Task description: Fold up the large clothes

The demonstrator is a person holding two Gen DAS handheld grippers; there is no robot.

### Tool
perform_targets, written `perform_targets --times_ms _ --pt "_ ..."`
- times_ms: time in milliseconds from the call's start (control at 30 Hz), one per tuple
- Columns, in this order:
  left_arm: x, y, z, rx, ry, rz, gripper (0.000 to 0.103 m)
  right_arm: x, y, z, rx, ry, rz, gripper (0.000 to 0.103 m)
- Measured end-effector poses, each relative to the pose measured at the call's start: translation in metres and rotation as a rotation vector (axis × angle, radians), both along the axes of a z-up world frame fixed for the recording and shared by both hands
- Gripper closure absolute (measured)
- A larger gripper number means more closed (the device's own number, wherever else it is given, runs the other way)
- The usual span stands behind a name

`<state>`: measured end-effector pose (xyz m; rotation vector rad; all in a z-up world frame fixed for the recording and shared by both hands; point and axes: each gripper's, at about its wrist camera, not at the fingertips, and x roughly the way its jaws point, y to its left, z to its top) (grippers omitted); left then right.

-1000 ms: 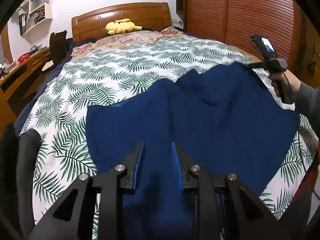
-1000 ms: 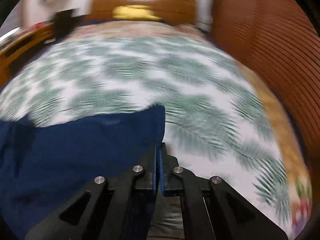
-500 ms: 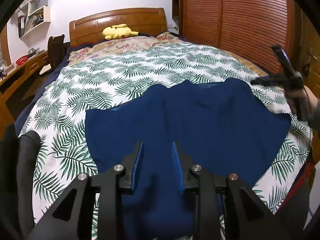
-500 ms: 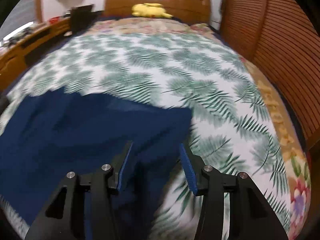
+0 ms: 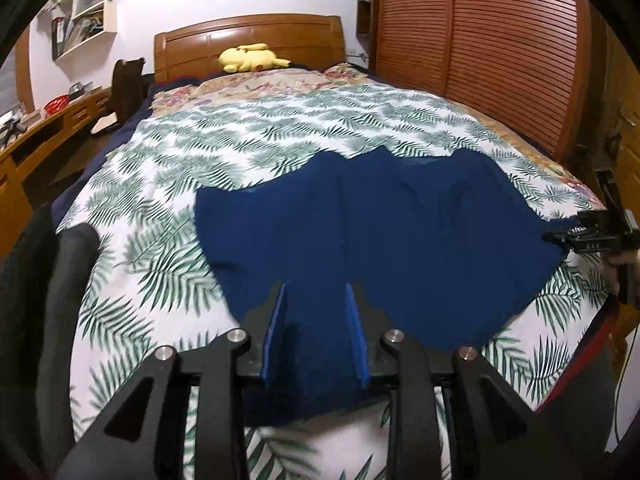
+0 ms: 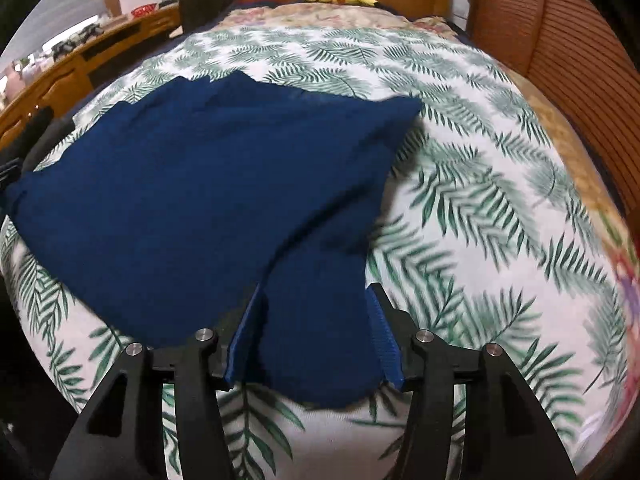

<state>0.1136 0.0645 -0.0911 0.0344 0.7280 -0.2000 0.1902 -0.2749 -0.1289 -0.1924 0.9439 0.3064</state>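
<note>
A large dark blue garment [image 5: 400, 240] lies spread on the leaf-print bed cover [image 5: 240, 140]. My left gripper [image 5: 316, 296] hovers over its near edge, blue pads a little apart and not pressing, the cloth flat beneath them. In the right wrist view the garment [image 6: 200, 168] stretches away to the left. My right gripper [image 6: 316, 292] is over its near right part, jaws opening, with cloth lying loose between the pads. The left wrist view shows the right gripper [image 5: 588, 236] at the garment's right edge, held by a hand [image 5: 624, 260].
A yellow plush toy [image 5: 250, 58] lies by the wooden headboard [image 5: 248, 40]. Slatted wooden doors [image 5: 500, 60] run along the bed's right side. A wooden desk [image 5: 36, 136] and a dark chair [image 5: 126, 88] stand to the left. A dark garment [image 5: 60, 280] lies on the bed's left edge.
The right gripper was shut on the garment's far right corner; it let go, opened and drew back to the near right edge. The garment now lies flat. The left gripper shifted slightly.
</note>
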Motion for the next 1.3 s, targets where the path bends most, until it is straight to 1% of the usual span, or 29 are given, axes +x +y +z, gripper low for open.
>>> perform_targets --times_ms 67,167,233,300,400,533,700,833,933,967,1000,1067,1100,1167,1200,1267,1300 --pt "-0.006 0.004 -0.002 0.02 0.007 0.029 0.075 -0.004 -0.006 -0.008 0.028 -0.001 0.001 0.049" --pt "-0.013 0.008 -0.005 0.047 0.017 0.062 0.074 -0.004 -0.016 -0.013 0.105 -0.006 -0.018 0.049" --pt "-0.018 0.012 -0.01 0.04 0.03 0.083 0.073 -0.006 -0.018 -0.017 0.127 -0.021 -0.016 0.049" --pt "-0.021 0.015 -0.016 0.023 0.048 0.091 0.072 -0.008 -0.019 -0.021 0.138 -0.038 -0.017 0.049" --pt "-0.024 0.016 -0.025 0.027 0.062 0.104 0.071 -0.012 -0.019 -0.024 0.145 -0.069 -0.014 0.049" --pt "-0.021 0.021 -0.036 0.007 0.093 0.117 0.068 -0.014 -0.02 -0.026 0.164 -0.079 -0.013 0.049" --pt "-0.021 0.021 -0.047 0.011 0.11 0.121 0.066 -0.013 -0.024 -0.029 0.185 -0.081 -0.01 0.048" --pt "-0.021 0.026 -0.056 -0.024 0.122 0.134 0.062 -0.014 -0.022 -0.028 0.172 -0.084 -0.024 0.048" --pt "-0.024 0.028 -0.059 -0.042 0.119 0.142 0.061 -0.016 -0.018 -0.023 0.194 -0.064 -0.007 0.072" --pt "-0.025 0.028 -0.058 -0.041 0.12 0.143 0.061 -0.019 -0.017 -0.017 0.19 -0.078 -0.01 0.085" --pt "-0.025 0.028 -0.058 -0.038 0.12 0.143 0.061 -0.022 -0.016 -0.013 0.194 -0.091 -0.009 0.088" --pt "-0.026 0.027 -0.057 -0.028 0.122 0.141 0.06 -0.032 -0.022 0.008 0.237 -0.145 -0.02 0.091" --pt "-0.026 0.027 -0.056 -0.024 0.124 0.141 0.06 -0.035 -0.024 0.013 0.253 -0.153 -0.028 0.091" --pt "-0.028 0.028 -0.054 -0.017 0.121 0.144 0.06 -0.035 -0.026 0.015 0.278 -0.127 -0.057 0.09" --pt "-0.03 0.028 -0.052 -0.015 0.119 0.147 0.06 -0.033 -0.024 0.012 0.267 -0.115 -0.062 0.09" --pt "-0.034 0.027 -0.046 -0.001 0.106 0.156 0.06 -0.031 -0.017 0.003 0.193 -0.097 -0.054 0.087" --pt "-0.036 0.026 -0.043 0.007 0.097 0.159 0.06 -0.031 -0.016 0.001 0.188 -0.093 -0.056 0.086"
